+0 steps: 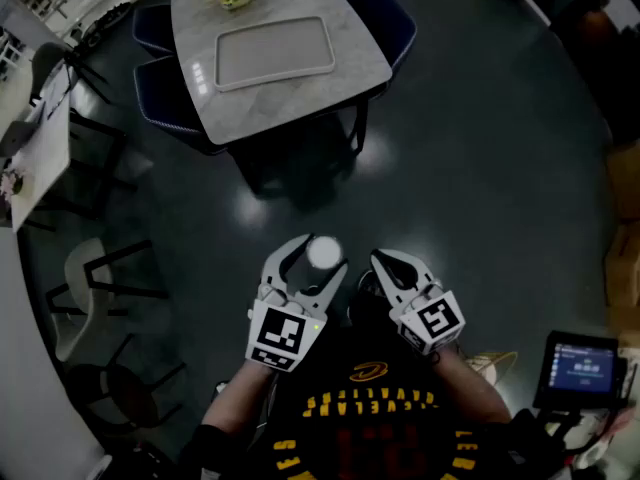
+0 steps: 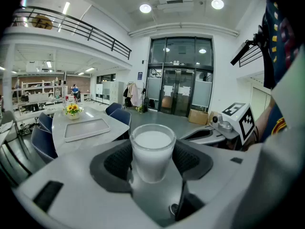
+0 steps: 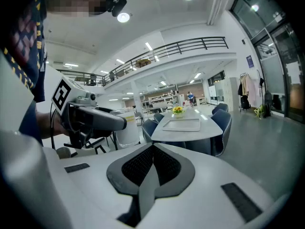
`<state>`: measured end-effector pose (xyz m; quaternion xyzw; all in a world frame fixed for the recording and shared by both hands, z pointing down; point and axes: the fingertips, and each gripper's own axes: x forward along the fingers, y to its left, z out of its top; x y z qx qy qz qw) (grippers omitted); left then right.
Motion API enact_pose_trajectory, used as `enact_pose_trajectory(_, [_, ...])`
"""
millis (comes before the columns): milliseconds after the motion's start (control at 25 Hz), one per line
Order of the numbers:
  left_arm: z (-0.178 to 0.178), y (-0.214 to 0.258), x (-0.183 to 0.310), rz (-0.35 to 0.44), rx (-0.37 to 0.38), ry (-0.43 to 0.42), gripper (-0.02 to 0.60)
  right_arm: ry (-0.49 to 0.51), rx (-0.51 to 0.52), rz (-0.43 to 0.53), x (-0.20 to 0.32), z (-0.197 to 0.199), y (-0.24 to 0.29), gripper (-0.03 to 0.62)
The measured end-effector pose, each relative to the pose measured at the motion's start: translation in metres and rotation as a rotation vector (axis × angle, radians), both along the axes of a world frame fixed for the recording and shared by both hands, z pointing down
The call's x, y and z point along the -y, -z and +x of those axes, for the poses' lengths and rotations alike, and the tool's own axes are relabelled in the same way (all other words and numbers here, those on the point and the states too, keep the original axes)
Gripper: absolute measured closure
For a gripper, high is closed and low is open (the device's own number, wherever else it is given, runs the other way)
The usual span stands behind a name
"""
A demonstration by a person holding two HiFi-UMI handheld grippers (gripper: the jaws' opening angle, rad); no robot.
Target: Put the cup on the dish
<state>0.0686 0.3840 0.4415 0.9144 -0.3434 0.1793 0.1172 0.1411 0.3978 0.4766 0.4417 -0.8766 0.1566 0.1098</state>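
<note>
The table [image 1: 355, 53] and its dish [image 1: 272, 50] sit well off across the floor, so on the carry a jolt or tilt of the left gripper [image 1: 318, 260], jaws wide and clamped on the cup [image 2: 152, 149], could slop its white-looking fill; the right gripper [image 3: 151, 168] is closed, empty. The cup stands upright, mouth up, long axis vertical
</note>
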Motion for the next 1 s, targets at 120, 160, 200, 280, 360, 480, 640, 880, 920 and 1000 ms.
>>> enact_pose_trajectory(120, [0.014,0.004,-0.020,0.012,0.001,-0.003,0.319,0.063,0.000,0.032,-0.026,0.000,0.001,0.588])
enact_pose_trajectory(160, [0.019,0.006,-0.027,0.016,0.001,-0.005,0.319,0.081,0.006,0.047,-0.034,0.000,0.002,0.588])
enact_pose_trajectory(200, [0.024,0.009,-0.035,0.019,0.000,-0.006,0.319,0.095,0.011,0.059,-0.043,0.000,0.004,0.588])
enact_pose_trajectory(280, [0.029,0.018,-0.053,0.024,-0.002,0.001,0.319,0.107,0.021,0.069,-0.062,0.000,0.013,0.588])
enact_pose_trajectory(360, [0.031,0.027,-0.071,0.026,-0.002,0.016,0.319,0.103,0.034,0.091,-0.080,0.004,0.022,0.588])
enact_pose_trajectory(480, [0.042,0.031,-0.088,0.022,0.000,0.027,0.319,0.101,0.002,0.147,-0.097,0.016,0.027,0.586])
enact_pose_trajectory(640, [0.056,0.032,-0.103,0.024,0.006,0.018,0.319,0.172,-0.035,0.190,-0.120,0.009,0.026,0.405])
enact_pose_trajectory(880, [0.066,0.043,-0.110,0.041,-0.001,-0.009,0.319,0.195,-0.013,0.241,-0.121,-0.008,0.045,0.345])
enact_pose_trajectory(920, [0.066,0.046,-0.109,0.043,-0.003,-0.015,0.319,0.190,-0.006,0.246,-0.117,-0.010,0.049,0.344])
enact_pose_trajectory(1000, [0.063,0.050,-0.108,0.046,-0.007,-0.027,0.319,0.187,0.006,0.256,-0.108,-0.017,0.056,0.344])
